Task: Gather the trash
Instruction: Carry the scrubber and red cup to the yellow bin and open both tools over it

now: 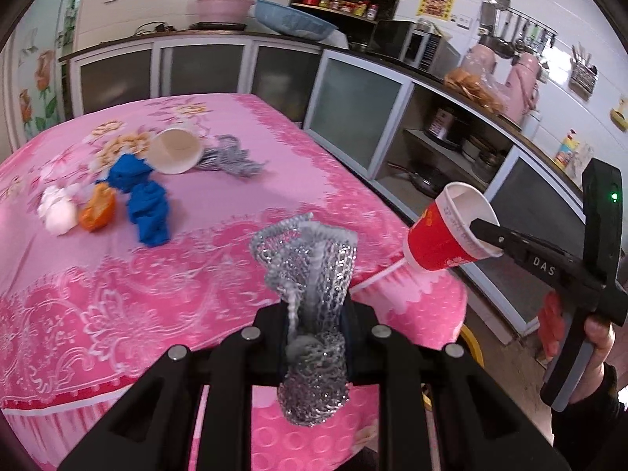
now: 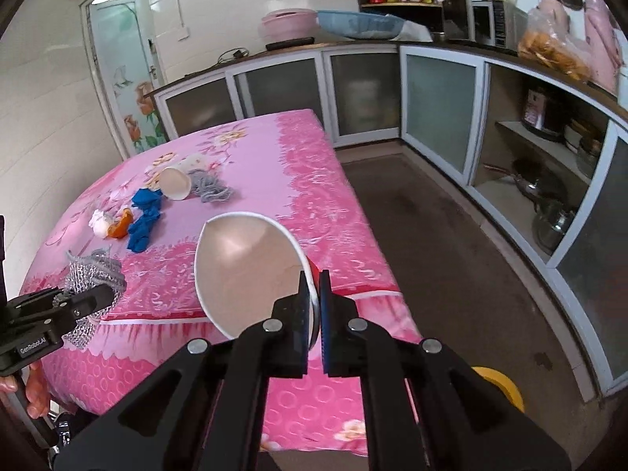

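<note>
My left gripper [image 1: 316, 314] is shut on a silver mesh scrubber [image 1: 314, 274] and holds it above the near edge of the pink table [image 1: 117, 294]. The same scrubber [image 2: 94, 271] and left gripper [image 2: 90, 298] show at the left of the right wrist view. My right gripper [image 2: 314, 298] is shut on the rim of a red paper cup [image 2: 251, 271], squashing its mouth. That cup [image 1: 439, 239] hangs off the table's right corner. On the table lie another paper cup [image 1: 176, 151] on its side, a grey mesh wad [image 1: 231, 157], a blue cloth [image 1: 145, 200], an orange scrap [image 1: 98, 206] and white crumpled paper [image 1: 59, 212].
Grey-fronted kitchen cabinets [image 2: 439, 125] run along the back and right walls, with open shelves of pots [image 2: 549, 196]. Dark floor [image 2: 431, 235] lies between the table and the cabinets. A yellow round object [image 2: 498, 384] sits on the floor near my right gripper.
</note>
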`<state>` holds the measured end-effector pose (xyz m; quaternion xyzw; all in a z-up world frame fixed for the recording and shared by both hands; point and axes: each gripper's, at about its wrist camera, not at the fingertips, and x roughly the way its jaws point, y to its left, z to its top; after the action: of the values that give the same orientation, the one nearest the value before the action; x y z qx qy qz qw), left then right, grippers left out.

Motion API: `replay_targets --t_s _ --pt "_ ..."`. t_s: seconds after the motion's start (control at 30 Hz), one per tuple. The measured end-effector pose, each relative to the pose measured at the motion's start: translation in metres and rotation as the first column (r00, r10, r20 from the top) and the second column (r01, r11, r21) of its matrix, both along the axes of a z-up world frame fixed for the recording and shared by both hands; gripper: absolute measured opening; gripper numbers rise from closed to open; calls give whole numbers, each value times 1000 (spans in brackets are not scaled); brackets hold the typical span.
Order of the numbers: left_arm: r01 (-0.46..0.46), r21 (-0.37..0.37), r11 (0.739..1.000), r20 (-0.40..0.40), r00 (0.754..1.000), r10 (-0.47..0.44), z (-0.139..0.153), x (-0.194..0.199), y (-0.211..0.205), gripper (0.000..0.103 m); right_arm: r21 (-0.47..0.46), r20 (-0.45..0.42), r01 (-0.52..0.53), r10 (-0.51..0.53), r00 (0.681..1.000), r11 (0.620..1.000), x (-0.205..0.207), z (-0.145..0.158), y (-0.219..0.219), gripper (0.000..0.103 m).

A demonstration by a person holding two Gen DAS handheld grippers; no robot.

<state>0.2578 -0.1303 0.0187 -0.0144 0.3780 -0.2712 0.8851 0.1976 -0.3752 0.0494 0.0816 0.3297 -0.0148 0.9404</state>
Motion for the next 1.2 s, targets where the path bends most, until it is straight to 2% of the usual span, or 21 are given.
replay_targets --t_s 0.27,0.47,0.67,0.87,1.2 --pt "87 12 996 4 996 -87 2 -7 -39 19 12 33 60 -60 998 998 -29 11 -33 3" --pt "195 21 981 25 980 -195 6 -21 -83 19 4 43 150 -150 988 989 -67 14 -70 3" --pt "332 23 943 22 943 -332 -3 -40 -140 19 -28 2 261 -261 965 965 -110 -3 -113 3" --pt "467 -8 884 -24 884 -467 -26 -61 -202 19 -22 -52 350 -351 935 937 -148 -34 -146 3" --pt "581 11 814 -61 813 -580 -54 -93 -273 19 30 -148 459 -450 881 888 -190 -88 -192 3"
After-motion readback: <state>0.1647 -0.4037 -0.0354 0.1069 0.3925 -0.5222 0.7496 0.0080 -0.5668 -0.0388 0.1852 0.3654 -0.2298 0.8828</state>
